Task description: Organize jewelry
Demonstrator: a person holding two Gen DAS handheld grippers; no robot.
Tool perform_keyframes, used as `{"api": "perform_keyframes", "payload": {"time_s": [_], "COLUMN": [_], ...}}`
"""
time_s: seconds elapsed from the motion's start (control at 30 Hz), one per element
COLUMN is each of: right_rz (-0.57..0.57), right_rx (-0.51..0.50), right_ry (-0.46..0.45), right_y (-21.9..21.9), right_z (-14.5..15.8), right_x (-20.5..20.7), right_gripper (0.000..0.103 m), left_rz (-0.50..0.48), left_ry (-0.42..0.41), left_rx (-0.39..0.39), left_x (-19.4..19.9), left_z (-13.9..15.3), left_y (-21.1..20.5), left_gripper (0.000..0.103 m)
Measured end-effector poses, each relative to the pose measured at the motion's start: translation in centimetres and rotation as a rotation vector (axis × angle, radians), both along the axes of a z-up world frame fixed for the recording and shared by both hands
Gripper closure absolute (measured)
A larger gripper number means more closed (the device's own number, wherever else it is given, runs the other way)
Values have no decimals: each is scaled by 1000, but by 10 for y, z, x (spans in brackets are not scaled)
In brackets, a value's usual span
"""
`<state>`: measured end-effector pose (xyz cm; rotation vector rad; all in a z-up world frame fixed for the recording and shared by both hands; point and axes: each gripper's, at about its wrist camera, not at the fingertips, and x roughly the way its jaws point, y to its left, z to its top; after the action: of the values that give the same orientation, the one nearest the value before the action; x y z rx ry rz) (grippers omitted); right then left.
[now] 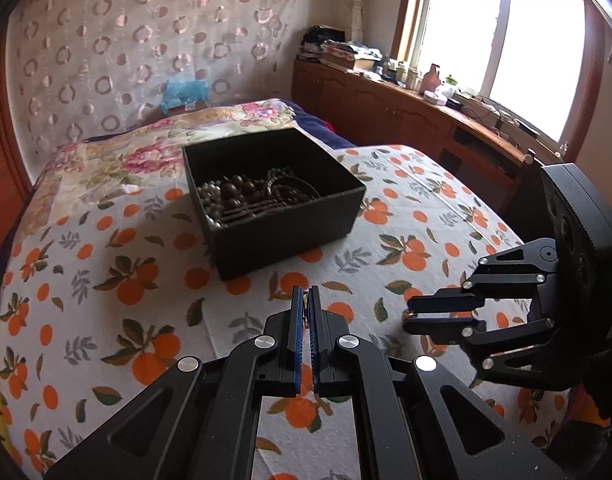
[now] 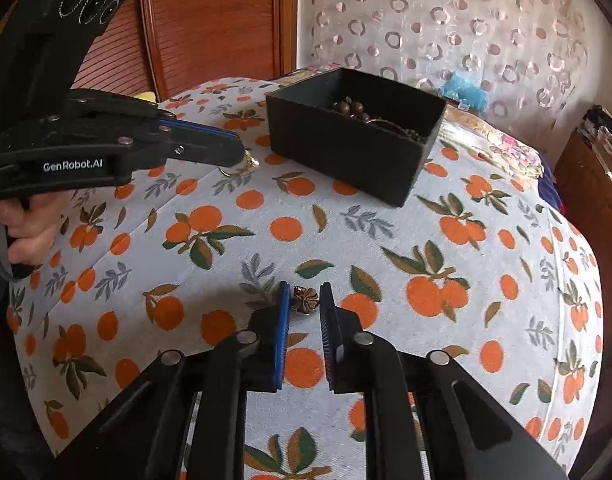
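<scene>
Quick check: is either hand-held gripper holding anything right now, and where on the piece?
Left hand-held gripper pinches a small gold ring at its fingertips. Right hand-held gripper brackets a bronze flower-shaped piece by its sides; a firm grip cannot be confirmed.

The bedspread (image 2: 346, 232) lay bare between the near hand-held grippers and the far black box (image 2: 346, 140). The box's open top was unobstructed; only its walls stood in the way.
</scene>
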<state>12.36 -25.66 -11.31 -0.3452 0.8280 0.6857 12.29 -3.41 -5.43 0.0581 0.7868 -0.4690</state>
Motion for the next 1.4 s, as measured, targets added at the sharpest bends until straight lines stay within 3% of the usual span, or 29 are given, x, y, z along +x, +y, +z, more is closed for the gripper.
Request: {"api": "perform_keyframes", "payload": {"time_s": [0.33, 0.53, 1.0, 1.4], "right_rz": [6, 12, -21, -16], "right_rx": [30, 75, 76, 116], "right_ry": [-105, -111, -91, -41], "right_y": [-6, 2, 28, 41], "right_z": [45, 63, 52, 49], "right_x": [30, 64, 151, 181], "right_gripper": [87, 87, 86, 86], "left_rz": [46, 76, 85, 99], "left_ry": [-69, -86, -103, -93], "left_rx": [15, 25, 45, 43], "left_x": [15, 27, 60, 90], "left_z": [26, 33, 42, 37], "left_y": [11, 18, 18, 15], "left_gripper": [101, 101, 101, 101]}}
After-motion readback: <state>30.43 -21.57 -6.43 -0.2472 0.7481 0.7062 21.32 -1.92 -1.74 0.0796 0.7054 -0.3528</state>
